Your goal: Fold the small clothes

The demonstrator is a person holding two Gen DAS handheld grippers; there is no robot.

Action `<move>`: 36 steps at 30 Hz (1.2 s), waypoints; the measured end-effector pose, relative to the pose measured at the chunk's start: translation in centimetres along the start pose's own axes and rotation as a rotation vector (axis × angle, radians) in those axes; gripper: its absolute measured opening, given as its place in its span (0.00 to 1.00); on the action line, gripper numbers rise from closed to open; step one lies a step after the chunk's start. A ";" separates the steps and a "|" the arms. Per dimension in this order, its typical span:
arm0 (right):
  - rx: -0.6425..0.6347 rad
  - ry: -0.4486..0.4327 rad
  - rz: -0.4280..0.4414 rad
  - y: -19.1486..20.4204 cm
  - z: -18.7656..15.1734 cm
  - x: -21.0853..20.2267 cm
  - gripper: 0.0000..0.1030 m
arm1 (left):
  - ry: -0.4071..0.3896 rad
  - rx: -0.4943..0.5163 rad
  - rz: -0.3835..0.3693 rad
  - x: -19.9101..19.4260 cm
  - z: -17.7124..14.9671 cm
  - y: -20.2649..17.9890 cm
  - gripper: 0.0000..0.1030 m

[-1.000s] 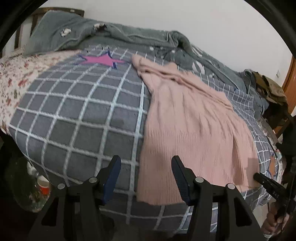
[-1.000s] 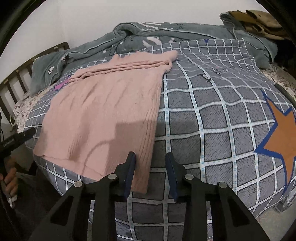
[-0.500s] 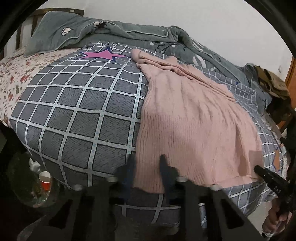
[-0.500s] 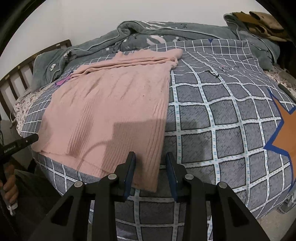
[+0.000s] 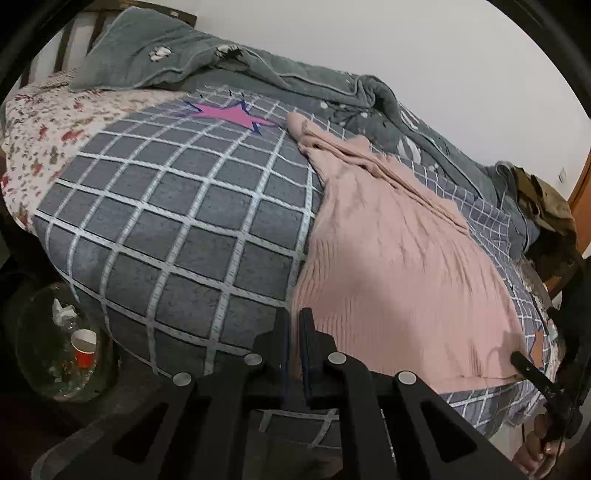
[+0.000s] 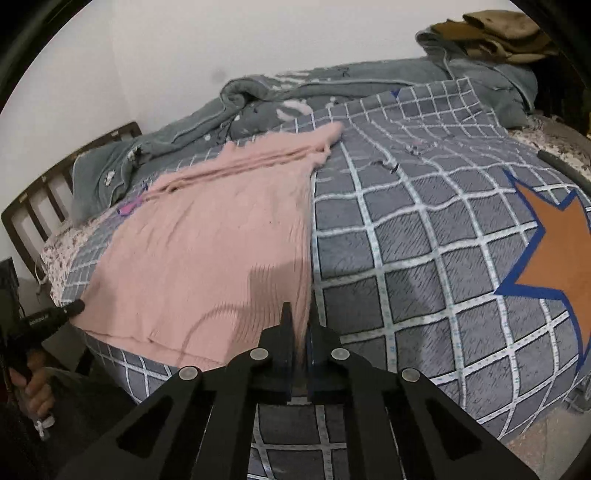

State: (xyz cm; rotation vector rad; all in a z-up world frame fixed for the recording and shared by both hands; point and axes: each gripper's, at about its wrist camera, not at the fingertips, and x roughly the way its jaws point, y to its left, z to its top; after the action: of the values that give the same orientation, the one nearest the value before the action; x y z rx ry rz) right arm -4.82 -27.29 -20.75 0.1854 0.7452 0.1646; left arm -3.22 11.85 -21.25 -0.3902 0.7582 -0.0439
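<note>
i have both claws clamped on the near hem of the pink knit sweater, one at each bottom corner. from the left wrist view my left claw is pinched nearly to nothing, and the ribbed corner of the sweater runs down into the slit between its two black fingers. from the right wrist view my right claw is likewise narrowed onto the sweater's other bottom corner, with a strip of pink fabric showing between the pads.

the sweater lies spread on the bed, on top of a grey duvet with a white grid. its ribbed hem hangs at the near edge of the bed, and the top end with its bunched sleeves reaches toward the far side, just short of a rumpled grey blanket along the wall. a pink star printed on the duvet sits just beside the sweater's far corner on my left view; a large orange star fills the right of my right view, well apart from the sweater.

each camera catches the other claw's tip at the far bottom corner: the right one low on the right edge of the left view, the left one low on the left edge of the right view, with a hand gripping its handle. a bin with a red cup stands on the floor left of the bed. folded tan clothes sit at the far corner.
</note>
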 end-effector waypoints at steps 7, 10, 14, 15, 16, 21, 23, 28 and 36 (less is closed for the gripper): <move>-0.031 0.048 0.005 0.8 -0.3 0.7 0.16 | 0.051 0.007 -0.046 0.7 -0.1 -0.4 0.08; -0.012 0.058 0.021 0.5 -0.2 0.8 0.26 | 0.064 0.009 -0.046 0.9 -0.1 -0.5 0.14; -0.020 0.061 0.017 0.7 -0.2 1.0 0.39 | 0.067 0.012 -0.059 1.3 0.0 -0.9 0.25; -0.024 0.064 0.016 0.9 -0.3 1.0 0.39 | 0.067 0.015 -0.058 1.3 0.1 -1.1 0.26; -0.029 0.069 0.016 1.0 -0.3 1.2 0.39 | 0.066 0.017 -0.060 1.4 0.1 -1.2 0.29; -0.059 0.075 -0.012 1.8 -0.3 1.6 0.39 | 0.080 0.022 -0.115 1.5 0.0 -1.4 0.36; -0.064 0.066 -0.027 1.9 -0.4 1.5 0.39 | 0.087 0.018 -0.137 1.3 -0.2 -1.3 0.36; -0.049 0.064 -0.033 1.4 -0.5 1.3 0.39 | 0.126 -0.042 -0.254 0.8 -1.1 -0.4 0.36; -0.048 0.075 0.002 1.6 -0.5 1.6 0.39 | 0.089 -0.021 -0.196 1.4 -0.8 -1.7 0.36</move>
State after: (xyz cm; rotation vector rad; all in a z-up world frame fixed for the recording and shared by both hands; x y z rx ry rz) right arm -4.12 -25.34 -21.78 0.1344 0.8152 0.1919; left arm -2.59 9.75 -22.13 -0.4838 0.8068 -0.2386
